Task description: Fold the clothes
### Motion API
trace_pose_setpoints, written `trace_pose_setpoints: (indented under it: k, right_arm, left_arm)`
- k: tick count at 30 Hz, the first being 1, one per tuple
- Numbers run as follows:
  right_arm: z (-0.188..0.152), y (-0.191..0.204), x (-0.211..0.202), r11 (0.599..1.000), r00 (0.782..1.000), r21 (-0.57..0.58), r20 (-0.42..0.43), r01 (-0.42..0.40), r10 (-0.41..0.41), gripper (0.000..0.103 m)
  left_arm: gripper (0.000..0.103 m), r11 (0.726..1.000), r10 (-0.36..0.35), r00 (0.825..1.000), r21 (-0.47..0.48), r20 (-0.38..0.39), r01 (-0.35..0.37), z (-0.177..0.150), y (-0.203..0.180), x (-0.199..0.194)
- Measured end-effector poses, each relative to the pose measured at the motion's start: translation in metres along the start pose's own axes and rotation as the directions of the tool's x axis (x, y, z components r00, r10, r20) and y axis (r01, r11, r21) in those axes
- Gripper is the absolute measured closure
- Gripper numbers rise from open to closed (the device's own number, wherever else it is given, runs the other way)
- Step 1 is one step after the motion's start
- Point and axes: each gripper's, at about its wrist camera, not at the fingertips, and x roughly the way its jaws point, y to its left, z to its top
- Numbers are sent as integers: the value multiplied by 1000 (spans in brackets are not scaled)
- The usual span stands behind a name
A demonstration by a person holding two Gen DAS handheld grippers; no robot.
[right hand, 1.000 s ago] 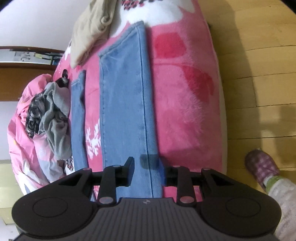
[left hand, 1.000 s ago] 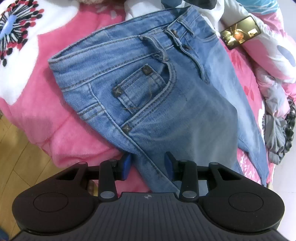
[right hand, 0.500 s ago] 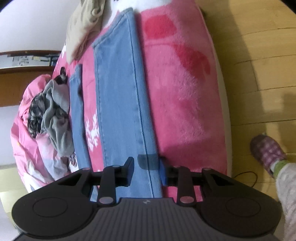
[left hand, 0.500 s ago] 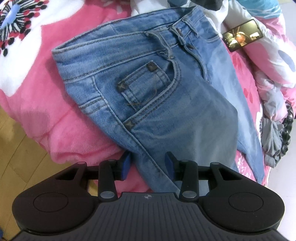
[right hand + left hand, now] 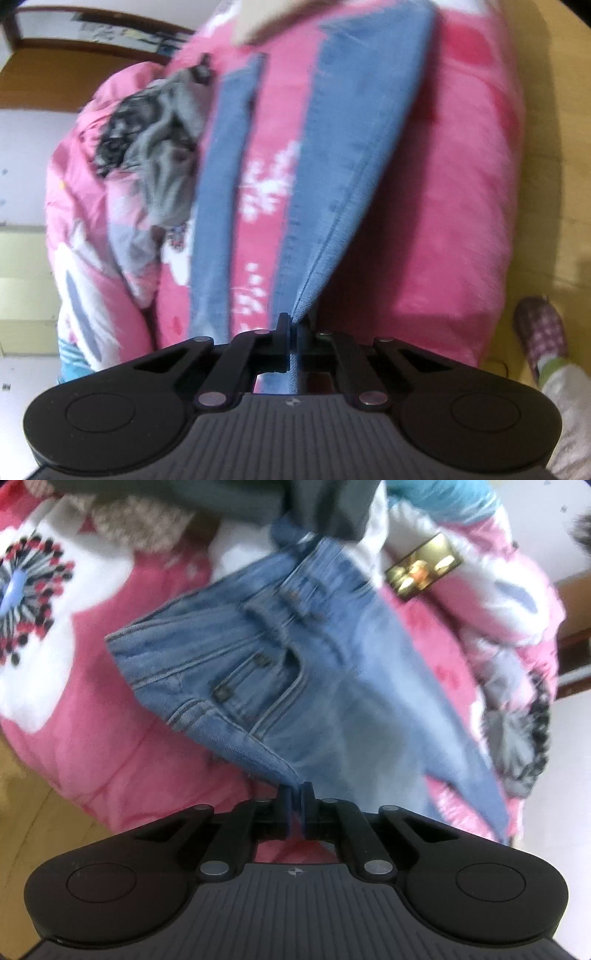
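Jeans pinched at both ends, fold barely started

You've got the jeans [image 5: 332,686] spread on the pink blanket [image 5: 103,738], legs not yet stacked, so basically all the folding is left. Your left gripper [image 5: 294,794] is clamped tight on the side seam below the pocket, and your right gripper [image 5: 293,325] is squeezed shut on the leg's outer edge.
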Motion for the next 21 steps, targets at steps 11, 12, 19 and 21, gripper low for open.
trace_pose_setpoints:
  k: [11, 12, 19, 21]
  right_arm:
    - [25, 129, 22, 971, 998, -235, 41, -29, 40, 100]
    - [28, 138, 28, 970, 998, -239, 46, -35, 47, 100]
    - [59, 186, 93, 960, 999, -279, 41, -22, 35, 100]
    - [69, 192, 122, 959, 999, -284, 29, -10, 19, 100]
  left_arm:
    - [102, 979, -204, 952, 32, 226, 202, 53, -56, 6]
    - [102, 976, -216, 947, 36, 239, 214, 59, -61, 11]
    - [103, 977, -204, 933, 127, 295, 173, 105, -106, 77]
    - [103, 982, -169, 937, 130, 304, 135, 116, -115, 101]
